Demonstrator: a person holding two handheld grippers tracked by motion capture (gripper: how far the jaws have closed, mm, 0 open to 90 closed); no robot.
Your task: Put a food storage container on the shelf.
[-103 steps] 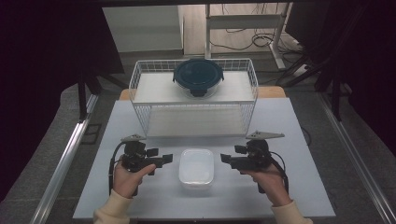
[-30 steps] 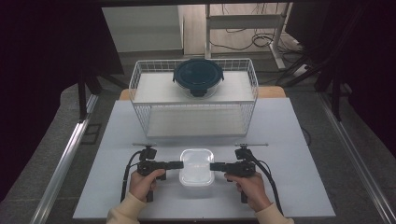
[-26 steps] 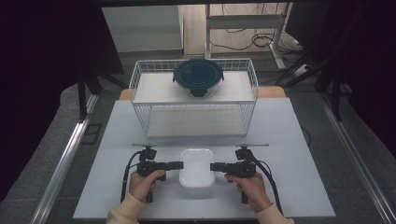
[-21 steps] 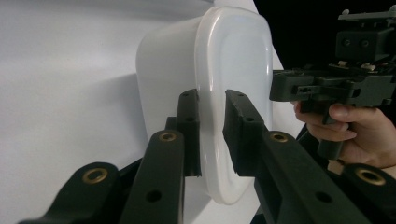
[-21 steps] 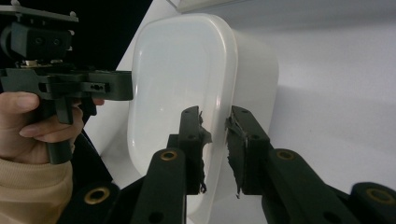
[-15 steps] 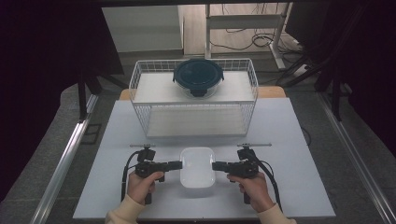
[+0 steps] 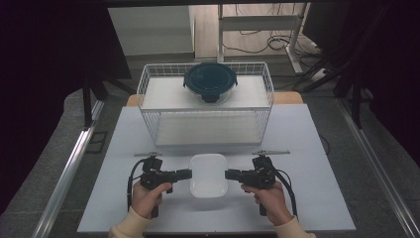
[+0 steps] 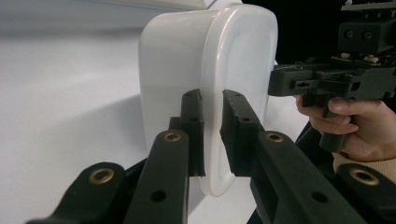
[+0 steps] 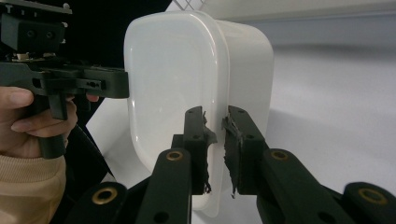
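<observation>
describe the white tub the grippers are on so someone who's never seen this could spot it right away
On the white table, in front of the wire basket, sits a white container with rounded corners. The left gripper and right gripper clamp its rim from either side. Unlike the round dark-lidded container on the basket, it is white and oblong.

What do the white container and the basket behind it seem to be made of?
The white container looks like milky, slightly translucent plastic, smooth and semi-glossy, with soft highlights along its rim. The basket seems to be thin metal wire with a white coating, judging by its open grid walls, though the metal is only a guess.
</observation>
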